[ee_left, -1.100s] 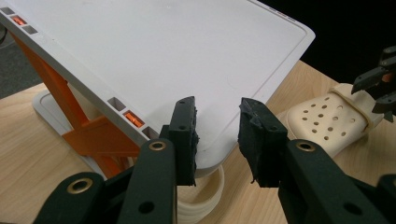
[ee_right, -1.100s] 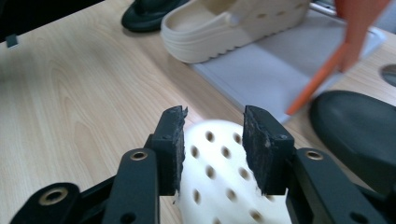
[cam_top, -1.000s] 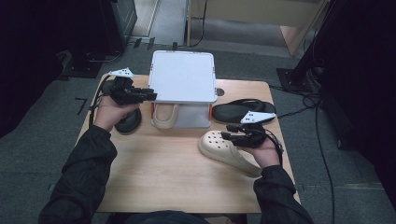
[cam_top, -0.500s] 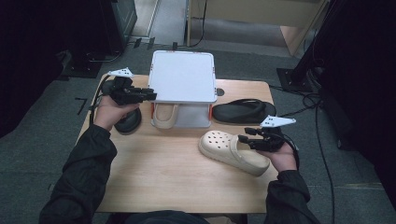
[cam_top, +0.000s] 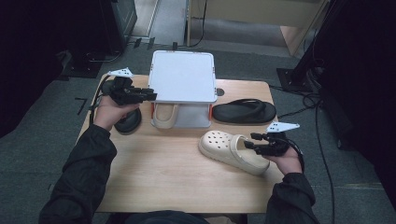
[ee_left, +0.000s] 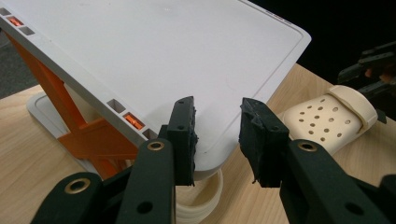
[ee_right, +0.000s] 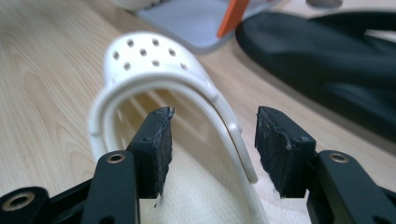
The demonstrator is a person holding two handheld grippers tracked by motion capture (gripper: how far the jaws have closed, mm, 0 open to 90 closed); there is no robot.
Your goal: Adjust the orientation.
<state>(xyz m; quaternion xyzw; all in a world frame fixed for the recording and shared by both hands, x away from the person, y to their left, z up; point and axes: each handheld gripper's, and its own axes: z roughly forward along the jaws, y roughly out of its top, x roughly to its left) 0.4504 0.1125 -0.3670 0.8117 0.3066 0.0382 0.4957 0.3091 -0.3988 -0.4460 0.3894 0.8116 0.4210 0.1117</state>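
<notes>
Looking down from the high view, one cream clog (cam_top: 166,115) sits under the white rack (cam_top: 182,77); its mate (cam_top: 232,150) lies on the desk (cam_top: 163,177), not yet stowed. The left gripper view shows the left gripper (ee_left: 217,135) open, empty, at the rack's corner. The right gripper view shows the right gripper (ee_right: 211,144) open astride the loose clog's rim.

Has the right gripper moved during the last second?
Yes. The right gripper moved toward the person and rightward, away from the black sandal, to the cream clog's heel end.

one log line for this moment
left hand-held gripper: open at rack corner | right hand-held gripper: open over cream clog heel | clog on table
</notes>
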